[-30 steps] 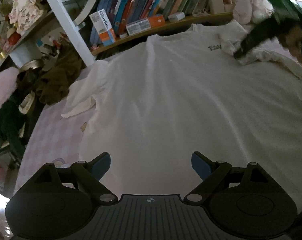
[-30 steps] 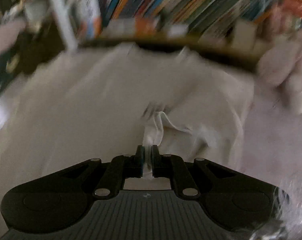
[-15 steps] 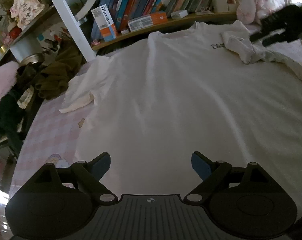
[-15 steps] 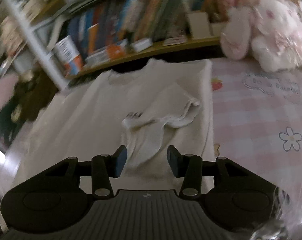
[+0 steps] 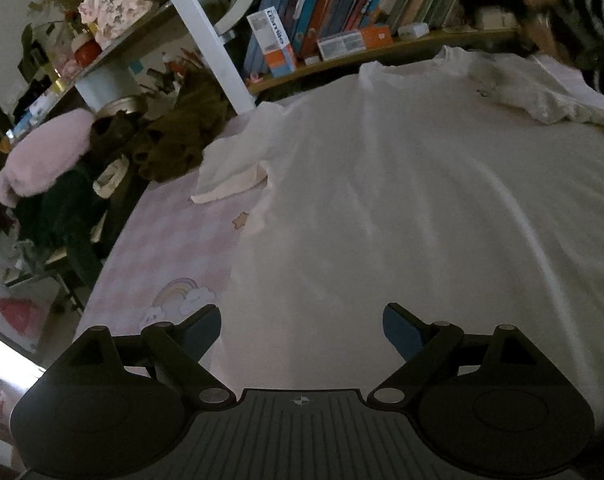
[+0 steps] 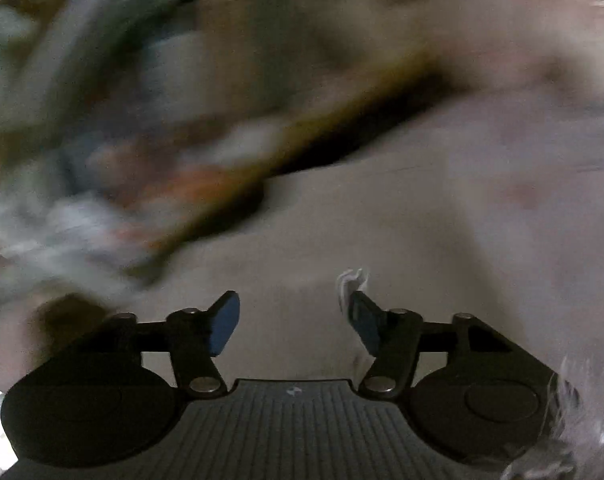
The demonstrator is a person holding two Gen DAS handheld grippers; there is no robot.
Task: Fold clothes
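Observation:
A large white T-shirt [image 5: 401,184] lies spread flat on a pink checked bed sheet [image 5: 170,248], collar toward the bookshelf. Its left sleeve [image 5: 230,172] sticks out crumpled at the left; the right sleeve [image 5: 541,96] is folded in over the chest at the far right. My left gripper [image 5: 302,326] hovers open above the shirt's lower hem with nothing between its fingers. My right gripper [image 6: 294,314] is open too and holds nothing; its view is smeared by motion, with pale cloth [image 6: 381,240] below it.
A low wooden bookshelf [image 5: 381,46] full of books runs along the far edge of the bed. Brown and pink clothes [image 5: 102,144] pile up at the left by a white post [image 5: 198,28]. A person's striped sleeve [image 5: 597,20] shows at the top right.
My right gripper let go of the right sleeve, opened, and is swinging away fast. The sleeve now rests folded on the chest. My left gripper drifted left along the hem.

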